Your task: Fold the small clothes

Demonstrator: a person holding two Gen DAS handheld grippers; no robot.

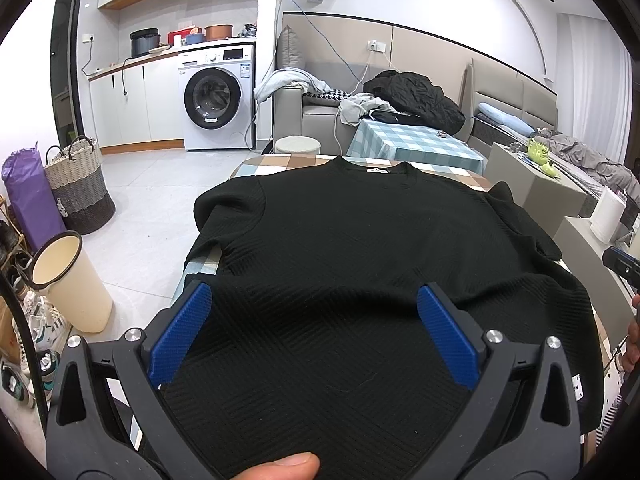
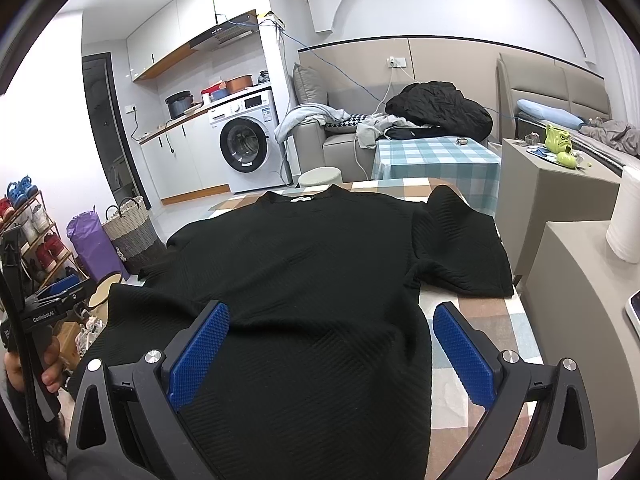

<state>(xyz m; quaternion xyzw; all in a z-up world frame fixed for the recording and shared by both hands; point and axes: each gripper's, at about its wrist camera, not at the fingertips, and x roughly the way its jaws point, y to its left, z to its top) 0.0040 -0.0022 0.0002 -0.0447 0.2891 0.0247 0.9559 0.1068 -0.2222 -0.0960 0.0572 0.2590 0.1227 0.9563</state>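
Black ribbed knit covers most of the table [image 2: 480, 328]: a short-sleeved top [image 1: 352, 240] lies flat on the checked tablecloth [image 2: 476, 312], neck at the far edge, hem toward the near edge. Its right sleeve [image 2: 460, 248] is spread flat on the cloth, while the left sleeve [image 1: 228, 208] droops over the table's left edge.

Over the near left part of the hem, the left gripper [image 1: 314, 300] has its jaws spread wide, both blue pads [image 1: 182, 332] above the fabric. The right gripper [image 2: 332, 320] is likewise spread at the near right: one pad sits over the top, the other over bare tablecloth just beside the garment's right side edge. Whether either gripper touches the fabric cannot be told.

A washing machine [image 1: 216, 100] and a sofa [image 2: 344, 140] stand far behind.
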